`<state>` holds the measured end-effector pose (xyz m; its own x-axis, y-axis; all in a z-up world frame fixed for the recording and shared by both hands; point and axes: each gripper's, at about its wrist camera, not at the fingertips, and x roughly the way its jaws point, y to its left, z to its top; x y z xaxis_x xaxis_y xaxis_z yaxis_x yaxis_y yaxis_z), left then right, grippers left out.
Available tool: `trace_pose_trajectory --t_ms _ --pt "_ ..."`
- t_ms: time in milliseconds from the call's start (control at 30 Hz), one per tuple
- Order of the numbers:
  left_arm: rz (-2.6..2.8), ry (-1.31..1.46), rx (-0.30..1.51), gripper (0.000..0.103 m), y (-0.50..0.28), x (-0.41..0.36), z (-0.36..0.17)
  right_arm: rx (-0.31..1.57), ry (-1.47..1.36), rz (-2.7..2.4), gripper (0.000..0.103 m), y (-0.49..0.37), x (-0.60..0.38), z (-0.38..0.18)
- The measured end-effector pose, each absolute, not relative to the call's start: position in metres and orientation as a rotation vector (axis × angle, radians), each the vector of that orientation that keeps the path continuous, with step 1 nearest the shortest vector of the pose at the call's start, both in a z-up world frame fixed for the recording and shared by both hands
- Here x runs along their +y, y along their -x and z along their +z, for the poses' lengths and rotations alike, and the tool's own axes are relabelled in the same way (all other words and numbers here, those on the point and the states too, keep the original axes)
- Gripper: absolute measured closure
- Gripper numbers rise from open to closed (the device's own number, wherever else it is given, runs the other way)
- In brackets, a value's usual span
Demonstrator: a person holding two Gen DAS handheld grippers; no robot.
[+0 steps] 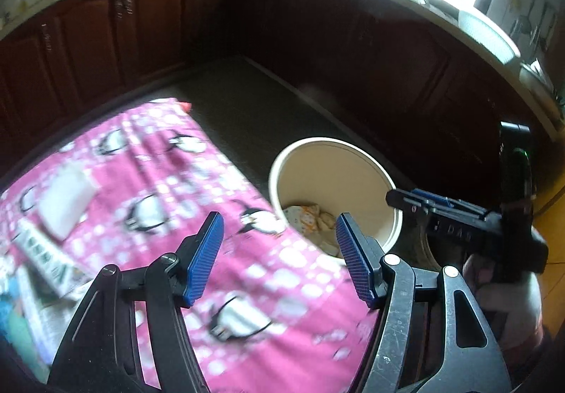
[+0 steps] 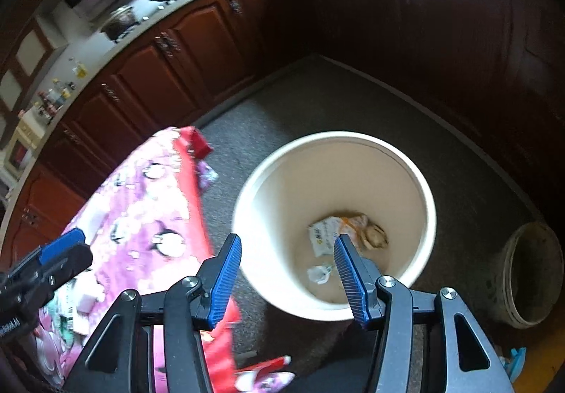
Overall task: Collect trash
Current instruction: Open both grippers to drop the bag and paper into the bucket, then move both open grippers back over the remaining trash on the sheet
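Both tools, left [image 1: 279,258] and right [image 2: 287,278], are hanging spread and empty; crumpled wrappers [image 2: 348,232] are lying in the upright bin [image 2: 247,202].

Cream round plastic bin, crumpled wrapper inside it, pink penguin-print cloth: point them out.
Cream round plastic bin [image 2: 425,202]: right wrist view, right rim.
Crumpled wrapper [image 2: 326,232]: right wrist view, white face.
Pink penguin-print cloth [image 1: 169,177]: left wrist view, centre.

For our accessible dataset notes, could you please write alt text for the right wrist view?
The open right claw hangs empty above a cream bin on the dark floor, with wrappers at its bottom. A table with a pink penguin cloth stands left of the bin, where the left claw shows, and dark wood cabinets line the back.
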<state>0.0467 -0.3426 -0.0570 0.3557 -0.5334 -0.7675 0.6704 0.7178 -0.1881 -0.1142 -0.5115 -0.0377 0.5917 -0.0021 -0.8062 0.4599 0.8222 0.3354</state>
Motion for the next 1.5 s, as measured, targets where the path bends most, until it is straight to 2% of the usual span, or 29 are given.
trace_pose_trajectory --t_ms 600,1000,1267,1500 --pt "-0.441 -0.075 0.831 0.038 -0.053 -0.165 -0.028 0.836 -0.449 -0.074 0.043 0.067 -0.409 0.018" --pt "-0.255 -0.018 0.857 0.038 -0.048 -0.059 -0.041 0.886 -0.388 0.123 0.042 0.042 -0.329 0.016" --pt "-0.293 0.058 0.965 0.038 -0.047 -0.022 -0.068 0.934 -0.326 0.244 0.042 0.022 -0.272 0.005" --pt "-0.328 0.05 1.02 0.038 -0.047 -0.036 -0.093 0.975 -0.303 0.311 0.042 -0.011 -0.243 -0.015"
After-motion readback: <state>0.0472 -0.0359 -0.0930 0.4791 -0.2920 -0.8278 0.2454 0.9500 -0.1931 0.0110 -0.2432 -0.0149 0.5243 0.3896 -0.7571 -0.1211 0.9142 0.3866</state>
